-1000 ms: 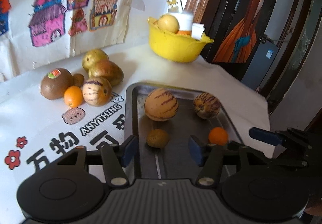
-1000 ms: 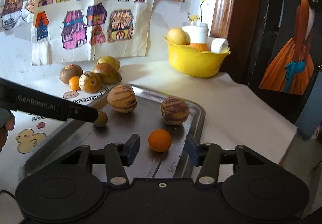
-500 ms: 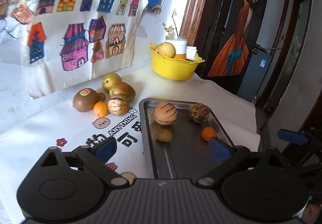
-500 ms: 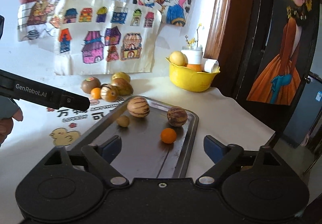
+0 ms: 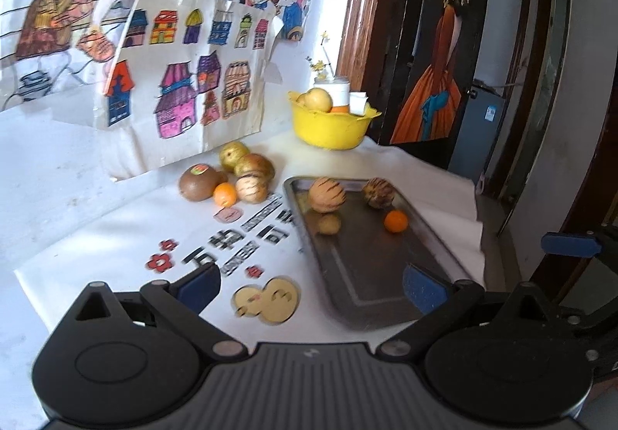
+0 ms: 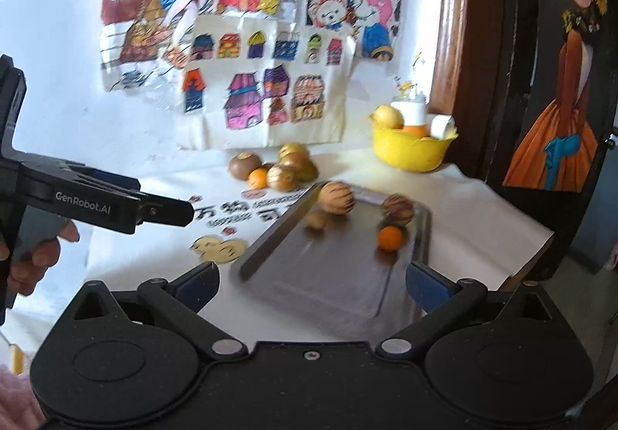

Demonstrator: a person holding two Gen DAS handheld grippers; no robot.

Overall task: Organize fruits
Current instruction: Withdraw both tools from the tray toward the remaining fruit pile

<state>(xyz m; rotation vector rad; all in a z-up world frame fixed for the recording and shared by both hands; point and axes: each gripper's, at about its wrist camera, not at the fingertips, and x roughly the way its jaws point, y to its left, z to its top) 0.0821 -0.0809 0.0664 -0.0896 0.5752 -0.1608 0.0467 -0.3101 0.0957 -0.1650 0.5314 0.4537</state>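
Note:
A metal tray lies on the white cloth and holds two striped melons, a small kiwi and a small orange. Left of the tray a pile of fruit sits on the cloth: a big kiwi, an orange, a striped melon and two pears. My left gripper is open and empty, well back from the tray's near end. My right gripper is open and empty above the tray's near end.
A yellow bowl with fruit and a white cup stands at the back by the wooden frame. Drawings hang on the wall behind. The table edge drops off at the right. The left gripper also shows at the left of the right wrist view.
Both grippers have pulled back and up from the tray and their jaws have opened wide. The fruits have not moved.

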